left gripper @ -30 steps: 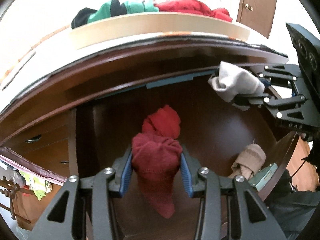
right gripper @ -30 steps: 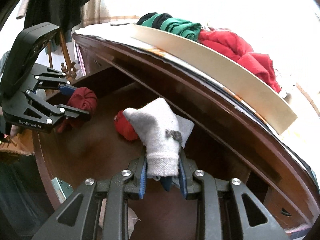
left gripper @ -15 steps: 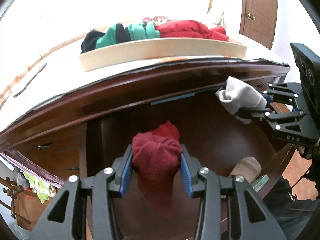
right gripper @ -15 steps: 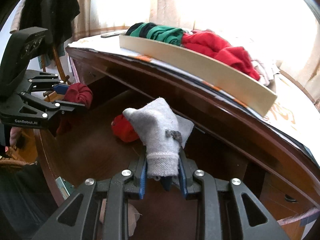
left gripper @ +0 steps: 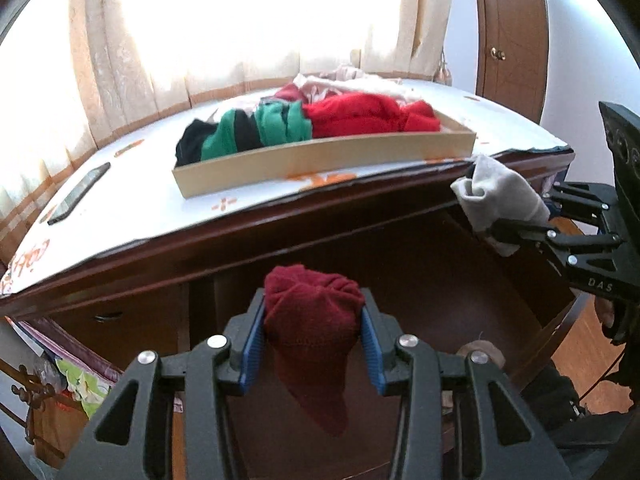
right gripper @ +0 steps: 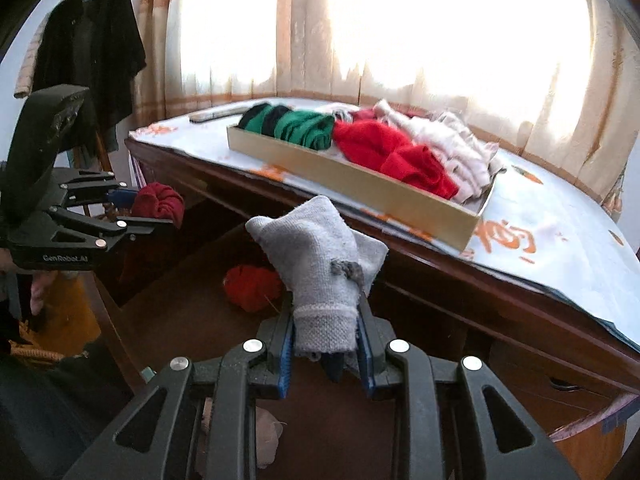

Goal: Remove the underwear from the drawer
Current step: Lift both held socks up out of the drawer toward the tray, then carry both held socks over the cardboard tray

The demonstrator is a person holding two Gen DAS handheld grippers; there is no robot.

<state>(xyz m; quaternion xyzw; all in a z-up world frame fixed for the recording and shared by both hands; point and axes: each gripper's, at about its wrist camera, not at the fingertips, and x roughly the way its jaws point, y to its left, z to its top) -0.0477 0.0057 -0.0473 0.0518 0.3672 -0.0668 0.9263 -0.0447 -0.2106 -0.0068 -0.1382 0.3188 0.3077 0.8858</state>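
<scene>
My left gripper [left gripper: 313, 334] is shut on a dark red rolled garment [left gripper: 312, 320], held above the open dark wooden drawer [left gripper: 440, 280]; its tail hangs below the jaws. My right gripper [right gripper: 325, 334] is shut on a grey rolled garment [right gripper: 320, 256], also above the drawer [right gripper: 192, 312]. Each gripper shows in the other's view: the right one with the grey garment [left gripper: 500, 200] at the right, the left one with the dark red garment [right gripper: 158, 204] at the left. A bright red bundle [right gripper: 252, 286] lies in the drawer. A beige bundle [left gripper: 480, 354] lies near the drawer's front.
A shallow tan tray [left gripper: 320, 160] on the white cloth-covered desk top holds black, green and red garments, with pale ones behind [right gripper: 452, 148]. A phone [left gripper: 78, 192] lies on the desk's left. Dark clothes [right gripper: 88, 52] hang at the left. Curtains [right gripper: 400, 20] cover the bright window.
Both grippers have risen with their garments and tilted up, so the desk top, tray and window now fill the upper view. The bright red bundle stays in the drawer.
</scene>
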